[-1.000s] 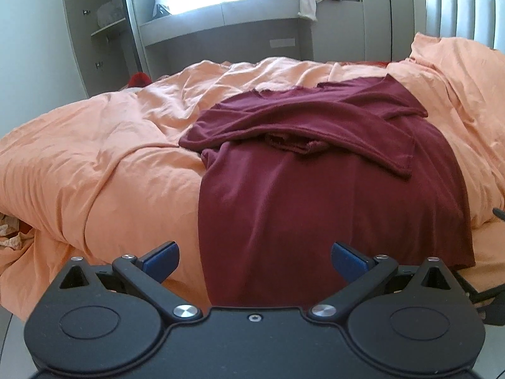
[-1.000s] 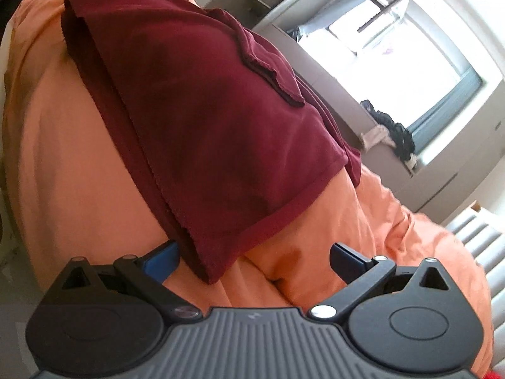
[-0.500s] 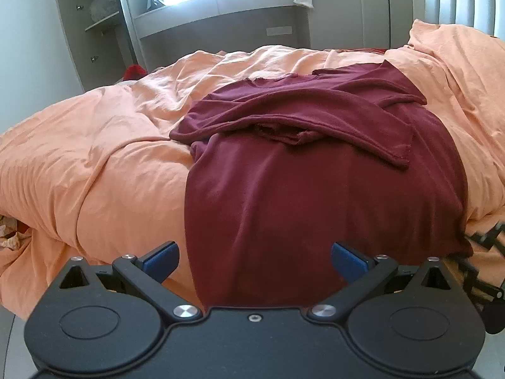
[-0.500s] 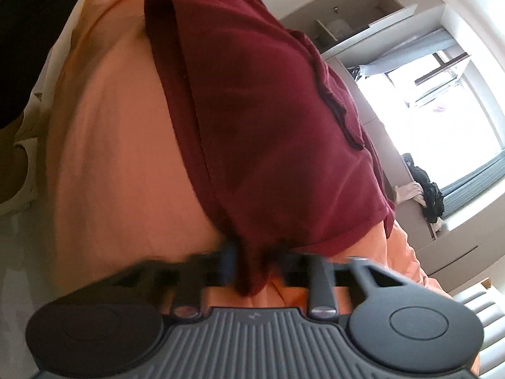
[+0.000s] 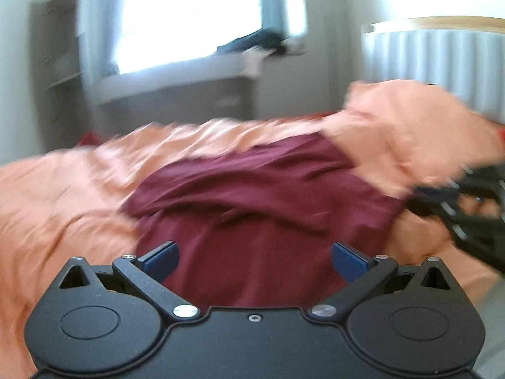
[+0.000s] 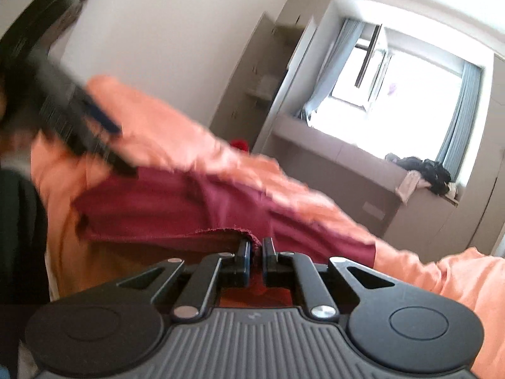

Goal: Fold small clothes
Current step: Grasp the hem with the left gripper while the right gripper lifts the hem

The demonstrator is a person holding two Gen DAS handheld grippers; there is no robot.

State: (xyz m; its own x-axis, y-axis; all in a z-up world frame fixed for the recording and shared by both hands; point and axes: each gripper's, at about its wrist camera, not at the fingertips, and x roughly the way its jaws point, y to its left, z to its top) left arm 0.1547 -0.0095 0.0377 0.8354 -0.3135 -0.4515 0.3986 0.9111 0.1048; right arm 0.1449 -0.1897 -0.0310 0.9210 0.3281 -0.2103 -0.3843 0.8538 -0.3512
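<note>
Right gripper (image 6: pixel 256 248) pinches the hem of the maroon shirt (image 6: pixel 176 208); left gripper (image 5: pixel 255 254) hangs spread wide.

The orange duvet (image 5: pixel 63 195) covers the bed, the shirt lying across it with sleeves folded in; the left gripper's blue pads (image 5: pixel 161 257) hover above its lower half, gripping nothing.

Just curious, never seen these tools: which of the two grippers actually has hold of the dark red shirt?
The right gripper: its jaws are pinched shut on the maroon shirt's hem. The left gripper is wide open, gripping nothing.
</note>
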